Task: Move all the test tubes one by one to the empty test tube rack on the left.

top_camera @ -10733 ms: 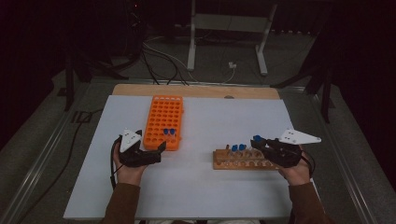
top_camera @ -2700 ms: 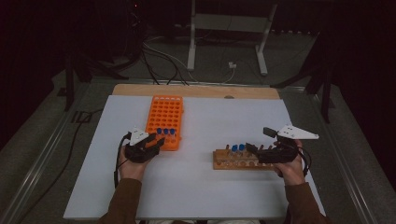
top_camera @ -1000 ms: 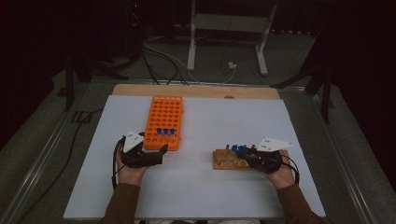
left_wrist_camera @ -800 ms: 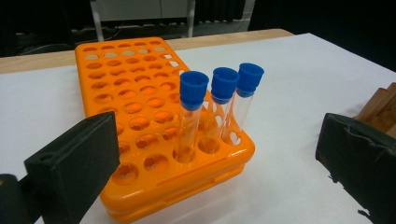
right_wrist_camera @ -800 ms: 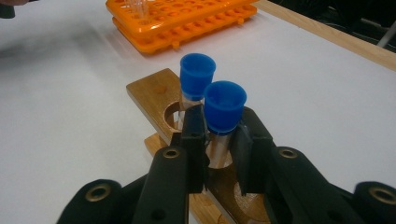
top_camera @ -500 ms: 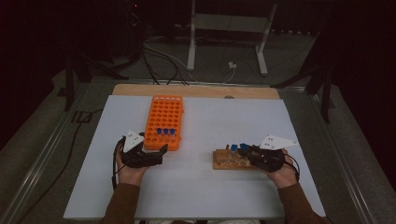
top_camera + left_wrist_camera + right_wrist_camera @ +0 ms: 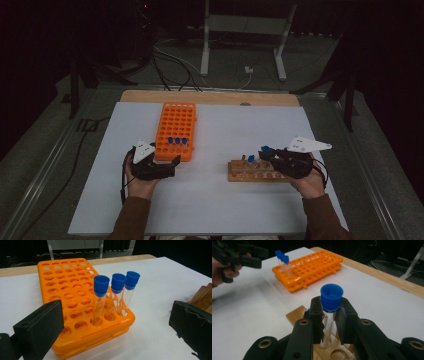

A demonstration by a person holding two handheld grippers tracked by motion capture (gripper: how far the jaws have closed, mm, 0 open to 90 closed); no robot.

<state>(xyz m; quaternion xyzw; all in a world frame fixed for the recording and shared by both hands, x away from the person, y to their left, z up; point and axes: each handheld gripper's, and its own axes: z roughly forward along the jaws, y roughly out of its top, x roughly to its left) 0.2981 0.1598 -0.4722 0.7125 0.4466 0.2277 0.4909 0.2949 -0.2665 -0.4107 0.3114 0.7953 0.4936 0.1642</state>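
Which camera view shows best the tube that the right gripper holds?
The right gripper view: the tube stands close up, with blue cap, clamped in the right gripper above the wooden rack. The high view gives a small blue cap.

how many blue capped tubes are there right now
5: three in the orange rack at; one in the right gripper at; one in the wooden rack at.
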